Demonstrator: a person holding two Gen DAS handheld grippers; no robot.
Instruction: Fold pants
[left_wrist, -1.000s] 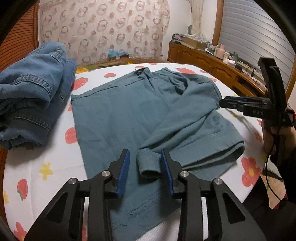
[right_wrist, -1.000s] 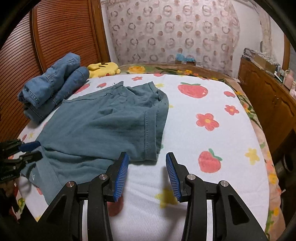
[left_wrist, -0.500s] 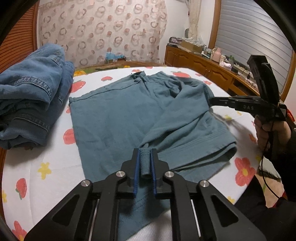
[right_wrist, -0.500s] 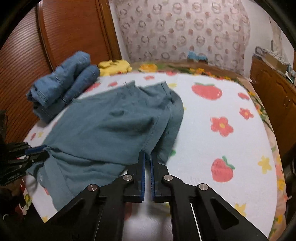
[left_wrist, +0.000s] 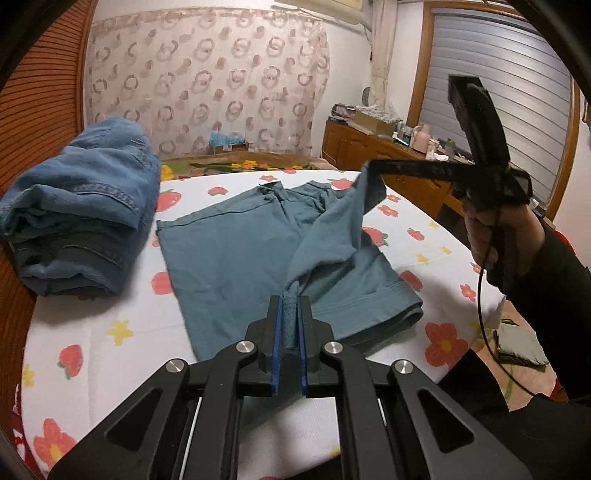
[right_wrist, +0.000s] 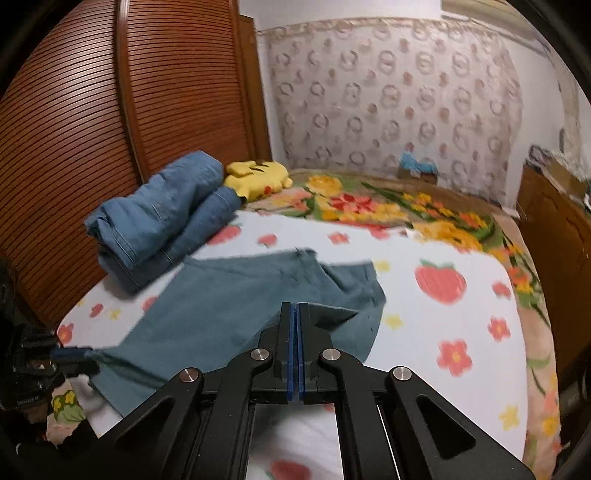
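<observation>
both tongs are clamped on the teal pants spread mid-frame on the bed, the left gripper pinching the near hem, the right gripper lifting the far right corner, fold running away toward upper left.

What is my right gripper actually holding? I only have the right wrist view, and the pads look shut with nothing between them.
Observer: The right gripper pinches an edge of the teal pants, holding it up off the bedsheet.
Operator: And what exactly is the left one on?
Observer: The left gripper is shut on a bunched strip of the same pants, squeezed between its blue pads.
</observation>
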